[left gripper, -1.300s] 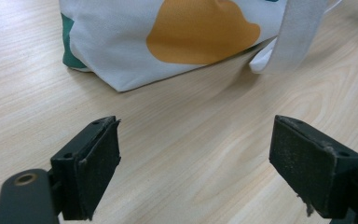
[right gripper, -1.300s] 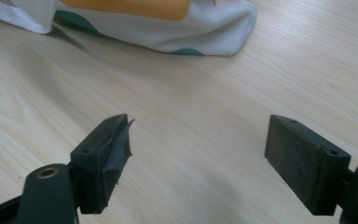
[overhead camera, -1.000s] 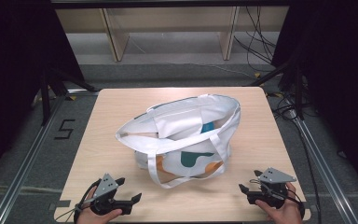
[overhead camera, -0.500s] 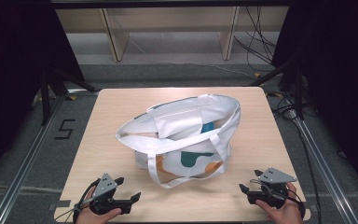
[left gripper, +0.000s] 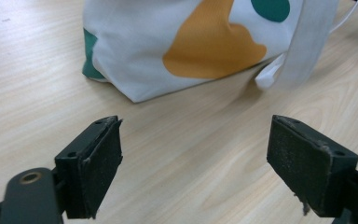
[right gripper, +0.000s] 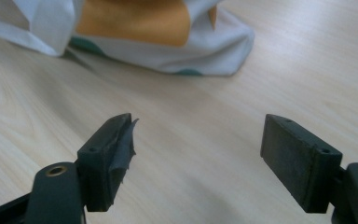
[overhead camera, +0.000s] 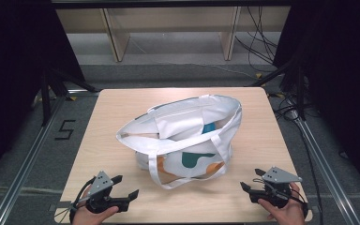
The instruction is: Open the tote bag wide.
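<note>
**Tote bag mid-surface, both claws wide and empty**

A white tote bag (overhead camera: 187,136) with teal and orange patches lies at the centre of the wooden surface (overhead camera: 122,108), mouth gaping toward 9 o'clock. The left claw (overhead camera: 122,187) sits at 7 o'clock, the right claw (overhead camera: 251,180) at 5 o'clock, both near the bag, each spread wide and holding nothing

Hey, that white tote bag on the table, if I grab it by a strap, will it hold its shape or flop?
The tote bag is probably floppy: its cloth sags and creases, and its mouth gapes unevenly. The strap lies slack on the table, so it would likely pull taut first. It looks light, though what is inside is unclear.
</note>
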### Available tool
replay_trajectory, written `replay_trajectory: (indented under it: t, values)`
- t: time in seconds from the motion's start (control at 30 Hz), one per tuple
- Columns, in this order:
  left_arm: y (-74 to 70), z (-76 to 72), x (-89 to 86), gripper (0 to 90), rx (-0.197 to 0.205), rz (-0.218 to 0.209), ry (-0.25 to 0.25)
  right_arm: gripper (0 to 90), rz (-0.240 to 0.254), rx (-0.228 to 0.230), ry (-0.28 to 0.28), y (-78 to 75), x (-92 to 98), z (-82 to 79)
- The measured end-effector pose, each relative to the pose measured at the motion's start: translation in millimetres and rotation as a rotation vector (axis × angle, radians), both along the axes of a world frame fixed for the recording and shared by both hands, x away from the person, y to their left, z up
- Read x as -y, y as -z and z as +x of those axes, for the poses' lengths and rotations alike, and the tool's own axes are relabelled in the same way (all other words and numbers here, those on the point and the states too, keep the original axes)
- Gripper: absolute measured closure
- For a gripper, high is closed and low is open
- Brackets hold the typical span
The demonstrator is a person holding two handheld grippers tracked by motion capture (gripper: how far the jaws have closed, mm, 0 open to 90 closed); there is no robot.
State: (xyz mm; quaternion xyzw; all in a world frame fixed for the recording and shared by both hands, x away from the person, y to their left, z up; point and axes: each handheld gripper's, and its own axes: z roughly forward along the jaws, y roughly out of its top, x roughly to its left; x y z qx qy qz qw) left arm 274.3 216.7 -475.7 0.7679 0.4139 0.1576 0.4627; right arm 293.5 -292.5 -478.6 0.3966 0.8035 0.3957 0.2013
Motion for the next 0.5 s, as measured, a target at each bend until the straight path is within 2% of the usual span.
replay_trajectory:
  t: [0.03,0.07,0.1,0.13,0.2,0.23,0.27,0.3,0.33,0.37,0.4,0.43,0.47,0.5]
  values:
    - [-3.7,0.6,-1.6,17.3,0.007,-0.004,-0.007,26.6,0.001,0.008,0.003,-3.3,0.7,0.8]
    - [-8.4,0.9,-3.3,17.4,0.014,-0.009,-0.003,28.5,0.022,0.032,0.004,-11.5,1.2,2.6]
    - [-13.2,0.6,-4.1,17.4,0.023,-0.015,-0.01,28.5,0.022,0.032,0.004,-11.5,1.2,2.6]
    - [-23.1,1.2,-5.6,18.1,0.031,-0.025,0.001,35.4,0.035,0.04,-0.012,-21.8,1.0,3.6]
    - [-27.9,1.4,-5.5,26.1,0.038,-0.028,0.005,37.2,0.045,0.057,-0.01,-27.1,-0.2,3.5]
    - [-33.0,2.3,-6.3,26.1,0.043,-0.015,0.008,41.6,0.054,0.055,-0.018,-33.2,-1.5,4.1]
    - [-37.7,3.4,-6.3,41.1,0.052,-0.006,0.015,51.1,0.043,0.085,-0.044,-46.2,-2.5,6.1]
    - [-46.6,6.3,-6.4,47.5,0.085,-0.012,0.02,57.7,0.033,0.134,-0.06,-52.5,-2.6,9.1]
    - [-46.6,6.3,-6.4,54.6,0.085,-0.012,0.02,57.7,0.033,0.134,-0.06,-52.5,-2.6,9.1]
    - [-55.5,9.7,-6.9,63.4,0.119,0.005,0.027,70.5,0.024,0.182,-0.093,-66.8,-4.3,12.2]
    - [-59.9,12.1,-7.0,65.5,0.133,0.007,0.032,76.2,0.027,0.215,-0.096,-73.9,-5.5,13.2]
    - [-59.9,12.1,-7.0,74.7,0.133,0.007,0.032,80.7,0.021,0.243,-0.115,-81.2,-6.7,16.0]
    - [-69.9,16.6,-7.1,80.5,0.167,0.005,0.065,84.8,0.011,0.252,-0.134,-89.3,-7.5,17.9]
    - [-69.9,16.6,-7.1,85.7,0.167,0.005,0.065,84.8,0.011,0.252,-0.134,-89.3,-7.5,17.9]
